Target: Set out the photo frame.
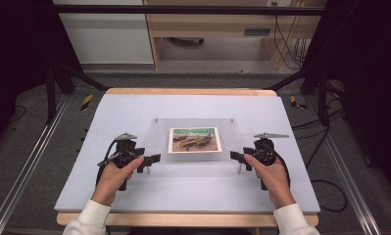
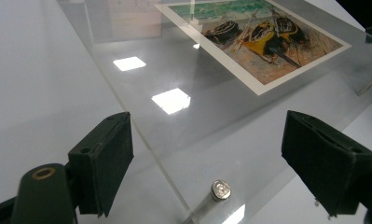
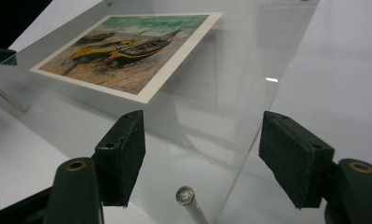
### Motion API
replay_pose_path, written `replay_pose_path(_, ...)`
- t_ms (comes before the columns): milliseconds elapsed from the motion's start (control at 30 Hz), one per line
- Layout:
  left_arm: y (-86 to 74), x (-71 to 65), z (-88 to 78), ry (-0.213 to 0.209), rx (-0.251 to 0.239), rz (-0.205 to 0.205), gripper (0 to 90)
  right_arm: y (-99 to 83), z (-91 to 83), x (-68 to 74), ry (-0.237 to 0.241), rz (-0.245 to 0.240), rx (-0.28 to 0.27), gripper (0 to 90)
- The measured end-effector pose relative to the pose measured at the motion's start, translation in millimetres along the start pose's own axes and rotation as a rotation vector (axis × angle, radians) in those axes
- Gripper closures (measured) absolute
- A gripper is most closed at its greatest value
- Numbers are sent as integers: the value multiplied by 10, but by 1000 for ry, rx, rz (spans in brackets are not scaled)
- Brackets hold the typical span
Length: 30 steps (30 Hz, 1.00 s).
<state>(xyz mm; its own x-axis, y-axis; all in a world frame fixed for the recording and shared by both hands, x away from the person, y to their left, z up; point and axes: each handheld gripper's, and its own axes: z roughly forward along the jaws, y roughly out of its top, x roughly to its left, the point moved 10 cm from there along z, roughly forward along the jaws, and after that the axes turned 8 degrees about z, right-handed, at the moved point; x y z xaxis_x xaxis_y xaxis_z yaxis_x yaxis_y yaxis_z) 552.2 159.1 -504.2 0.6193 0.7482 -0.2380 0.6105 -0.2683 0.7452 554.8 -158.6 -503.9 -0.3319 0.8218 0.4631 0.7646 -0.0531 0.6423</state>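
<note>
Acrylic frame (image 1: 193, 139), a clear panel with a boat print (image 1: 194, 140) inside it, lies near the middle of the pale table (image 1: 109, 112), and both grippers sit at its near corners with nothing yet gripped.

Nearest in the left gripper view, the left gripper (image 2: 207, 163) has its two black fingers (image 2: 102, 161) spread wide, one on either side of the panel's near corner. Between them, close in, a metal standoff post (image 2: 216, 193) with a shiny cap holds the corner, and the panel's edge runs away from the left-hand finger; neither pad touches panel or post. Nearest in the right gripper view the picture is much the same: the right gripper (image 3: 202, 156) stands wide open, its fingers (image 3: 120, 156) flanking the opposite near corner, with a second capped post (image 3: 186, 196) between them and the panel's edge passing just inside the right-hand finger, apart from it as far as I can tell.

Beyond the fingers the clear sheet stretches on, reflecting ceiling lights, and farther still lies the print. In the high view two small fixings show at the far corners of the panel.

By my judgement the work is at its start: the grippers are lined up on the near corner posts, but no closing, unscrewing or lifting has been done. Taking hold of the posts or the panel corners is all still ahead.
</note>
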Motion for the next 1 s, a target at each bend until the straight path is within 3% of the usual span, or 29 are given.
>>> replay_pose_path(333, -10, -24, -17, 2, 11, 2, 155, -24, -11, 18, 5, 6, 10, 290)
replay_pose_path(800, -45, -27, 24, -58, 1, -62, 137, -46, -3, 15, 30, 37, 13, 266)
replay_pose_path(1000, -38, -23, 33, -51, -5, -63, 136, -56, 1, 17, 37, 59, 17, 259)
